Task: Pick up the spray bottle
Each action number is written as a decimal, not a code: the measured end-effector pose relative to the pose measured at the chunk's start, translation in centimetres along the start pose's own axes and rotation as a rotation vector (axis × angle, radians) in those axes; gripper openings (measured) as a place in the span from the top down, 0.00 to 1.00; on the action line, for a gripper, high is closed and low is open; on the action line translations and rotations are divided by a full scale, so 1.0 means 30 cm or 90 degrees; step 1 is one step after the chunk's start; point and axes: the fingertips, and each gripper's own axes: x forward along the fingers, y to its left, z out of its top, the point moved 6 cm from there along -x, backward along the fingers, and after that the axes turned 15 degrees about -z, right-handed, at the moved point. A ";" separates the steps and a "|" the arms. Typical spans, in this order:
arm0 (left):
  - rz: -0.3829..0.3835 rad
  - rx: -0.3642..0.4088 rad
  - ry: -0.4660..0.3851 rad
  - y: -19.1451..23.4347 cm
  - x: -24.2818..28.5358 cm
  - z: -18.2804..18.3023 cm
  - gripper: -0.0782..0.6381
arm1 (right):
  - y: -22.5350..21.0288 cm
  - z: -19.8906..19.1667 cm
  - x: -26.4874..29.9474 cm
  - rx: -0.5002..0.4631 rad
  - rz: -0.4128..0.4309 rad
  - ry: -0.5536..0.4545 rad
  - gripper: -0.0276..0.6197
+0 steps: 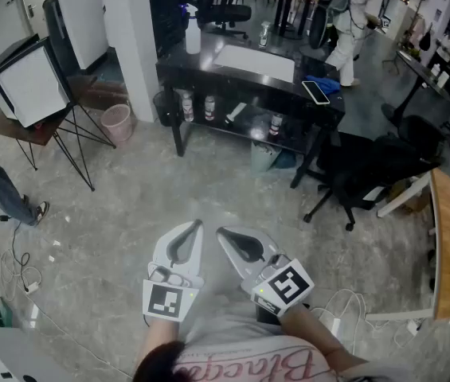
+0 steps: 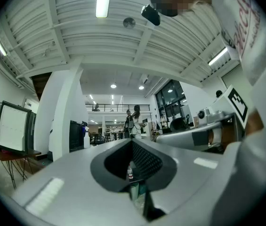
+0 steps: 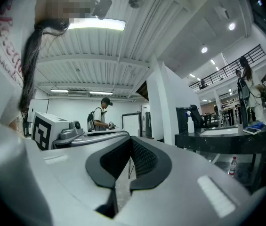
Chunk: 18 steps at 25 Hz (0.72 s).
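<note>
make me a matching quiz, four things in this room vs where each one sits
1 spray bottle
2 phone
3 pink bin
4 small bottles

a floor, left of the black table
b table top, right end
c table's lower shelf
d table top, left end

Pairs: 1-d, 2-b, 3-a, 4-c

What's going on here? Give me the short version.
A person stands on the open floor holding a left tool and a right tool close to the body. Both tools are shut with nothing in them, and they point toward a black table across the room. The spray bottle stands upright near that table's left end, untouched. The person is well short of the table, so the pickup has not begun.
</note>
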 end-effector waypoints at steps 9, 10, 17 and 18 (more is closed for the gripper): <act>0.006 -0.004 0.004 -0.008 0.003 -0.002 0.89 | 0.014 -0.004 -0.005 -0.009 0.005 0.005 0.96; 0.008 -0.004 0.003 -0.005 0.002 -0.003 0.89 | 0.016 -0.003 -0.004 -0.011 0.007 0.004 0.96; 0.013 -0.022 0.001 0.030 0.027 -0.021 0.89 | -0.023 -0.005 0.022 0.005 -0.025 -0.004 0.95; 0.015 -0.026 0.000 0.043 0.036 -0.024 0.89 | -0.037 -0.007 0.031 0.012 -0.032 -0.004 0.95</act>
